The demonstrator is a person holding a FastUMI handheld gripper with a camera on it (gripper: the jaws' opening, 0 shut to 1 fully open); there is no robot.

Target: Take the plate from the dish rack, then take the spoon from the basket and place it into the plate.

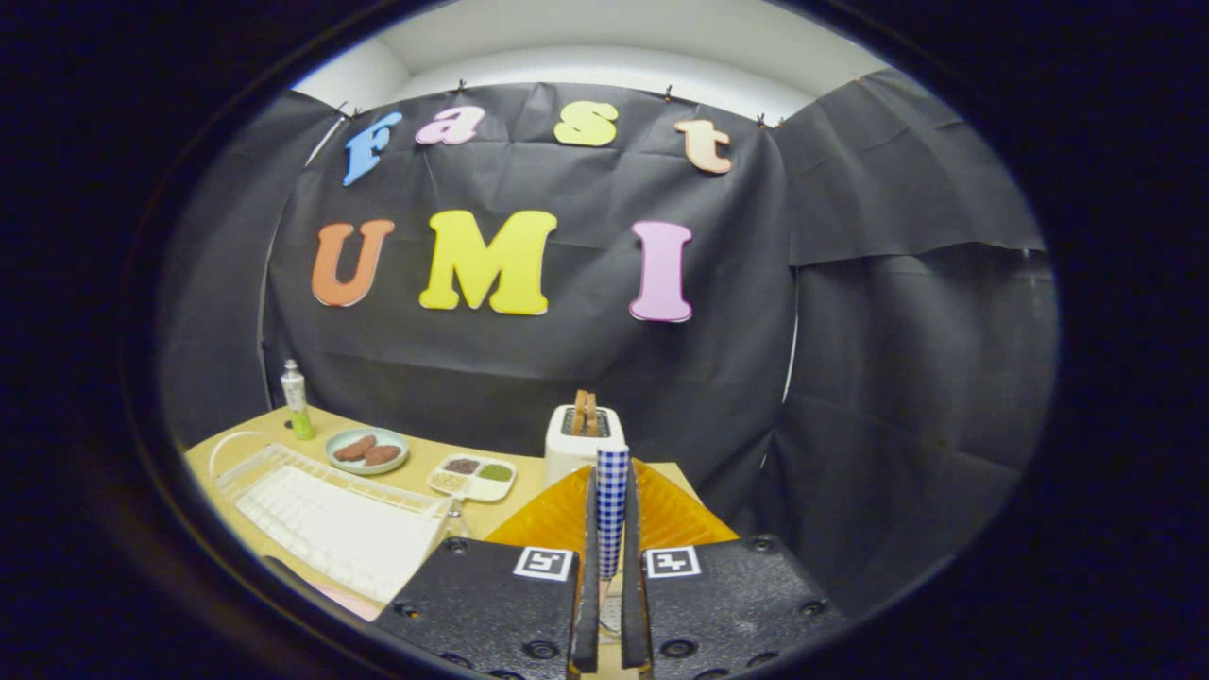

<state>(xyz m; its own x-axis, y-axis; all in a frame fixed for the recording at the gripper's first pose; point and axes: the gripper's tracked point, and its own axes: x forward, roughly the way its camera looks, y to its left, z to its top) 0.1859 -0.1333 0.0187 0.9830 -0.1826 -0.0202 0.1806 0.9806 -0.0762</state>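
Note:
My gripper (612, 477) is shut on the spoon (612, 515). Its blue-and-white checked handle stands upright between the two fingers and pokes out a little past their tips. Just ahead of and below the fingers lies the amber ribbed plate (553, 519) on the yellow table (425, 458); its rim shows on both sides of the fingers. Left of the fingers lies the white dish rack (331, 519), with no plate in it. The spoon's bowl end is hidden low between the fingers.
A white toaster (584, 444) with toast sticking out stands right behind the plate. Further left are a white divided dish (472, 479), a green plate with brown sausages (366, 450) and a green-and-white bottle (297, 399). The table's right edge runs beside the plate.

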